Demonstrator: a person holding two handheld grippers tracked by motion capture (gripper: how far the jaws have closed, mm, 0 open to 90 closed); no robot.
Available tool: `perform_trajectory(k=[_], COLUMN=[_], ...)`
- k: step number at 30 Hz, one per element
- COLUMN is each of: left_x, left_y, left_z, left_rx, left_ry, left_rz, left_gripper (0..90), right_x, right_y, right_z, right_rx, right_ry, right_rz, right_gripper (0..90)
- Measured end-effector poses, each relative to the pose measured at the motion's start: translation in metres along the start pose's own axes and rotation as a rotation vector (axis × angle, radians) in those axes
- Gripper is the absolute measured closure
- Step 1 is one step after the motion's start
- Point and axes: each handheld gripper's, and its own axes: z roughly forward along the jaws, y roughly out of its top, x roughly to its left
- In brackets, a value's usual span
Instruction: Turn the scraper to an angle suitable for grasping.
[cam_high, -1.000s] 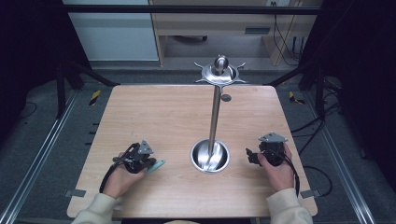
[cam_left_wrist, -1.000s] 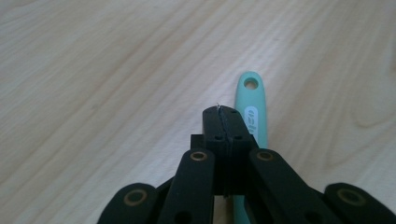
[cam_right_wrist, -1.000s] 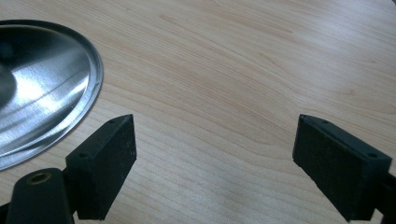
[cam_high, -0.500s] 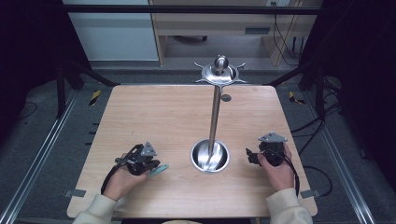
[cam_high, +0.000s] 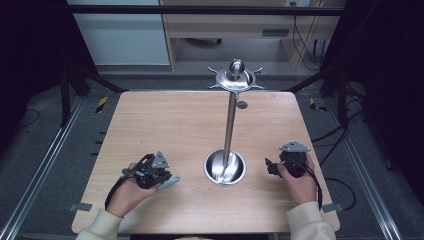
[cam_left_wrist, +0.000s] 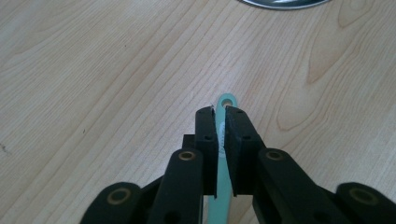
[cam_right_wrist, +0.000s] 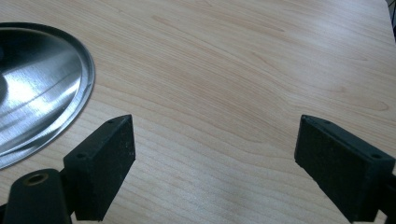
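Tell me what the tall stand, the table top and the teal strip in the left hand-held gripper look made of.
Stand: polished metal, probably steel, with mirror-like reflections in its base.
Table top: light wood or wood-look laminate, visible grain, matte.
Teal strip: likely smooth plastic, uniform colour, with a hole at its end.

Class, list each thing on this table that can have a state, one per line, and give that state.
Left gripper: shut on the teal strip.
Right gripper: open, holding nothing, above bare wood beside the stand's base.
Teal strip: clamped between the left jaws, holed tip poking out past them, low over the table.
Stand: upright on its round base, nothing hanging from the top hooks.
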Motion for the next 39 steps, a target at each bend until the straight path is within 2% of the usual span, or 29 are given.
perform_trajectory(k=[3, 4, 6, 10, 12, 14, 16, 19, 20, 24, 25, 28, 35, 39], left_x=[0.0, 0.0, 0.001, 0.005, 0.006, 0.007, 0.008, 0.008, 0.009, 0.009, 0.009, 0.009, 0.006, 0.005], left_y=[0.005, 0.008, 0.013, 0.026, 0.03, 0.036, 0.038, 0.039, 0.039, 0.038, 0.037, 0.036, 0.034, 0.034], left_z=[-0.001, -0.002, -0.004, -0.005, -0.007, -0.01, -0.01, -0.008, -0.003, 0.004, 0.008, 0.011, 0.024, 0.029], left_rx=[0.013, 0.023, 0.03, 0.098, 0.101, 0.135, 0.157, 0.175, 0.198, 0.227, 0.248, 0.275, 0.311, 0.329], left_ry=[0.026, 0.022, 0.004, -0.045, -0.047, -0.05, -0.062, -0.06, -0.071, -0.089, -0.099, -0.1, -0.129, -0.124], left_rz=[-0.002, 0.006, 0.012, 0.049, 0.052, 0.081, 0.088, 0.095, 0.097, 0.094, 0.097, 0.091, 0.082, 0.08], left_gripper=[79.0, 77.8, 76.4, 72.5, 72.2, 70.7, 69.4, 68.6, 68.3, 66.0, 65.8, 65.0, 62.7, 62.3], right_x=[0.001, 0.001, 0.001, 0.002, 0.003, 0.003, 0.003, 0.004, 0.004, 0.005, 0.005, 0.004, 0.004, 0.005], right_y=[0.0, 0.0, 0.0, 0.0, 0.001, 0.002, 0.002, 0.001, 0.002, 0.002, 0.002, 0.001, 0.001, 0.001], right_z=[0.0, 0.0, 0.0, 0.003, 0.003, 0.001, 0.0, 0.002, 0.003, 0.001, 0.001, 0.0, 0.001, 0.0], right_rx=[0.001, 0.003, 0.001, 0.005, 0.003, -0.01, -0.014, -0.005, -0.009, -0.01, -0.01, -0.012, -0.01, -0.01], right_ry=[0.003, 0.003, 0.006, 0.016, 0.015, 0.016, 0.015, 0.017, 0.017, 0.018, 0.02, 0.02, 0.021, 0.024], right_rz=[0.0, -0.001, 0.001, 0.007, 0.006, 0.0, -0.001, 0.007, 0.001, 0.004, 0.007, 0.01, 0.004, 0.011], right_gripper=[12.7, 12.7, 12.6, 12.6, 12.6, 12.6, 12.6, 12.6, 12.6, 12.6, 12.7, 12.7, 12.7, 12.7])
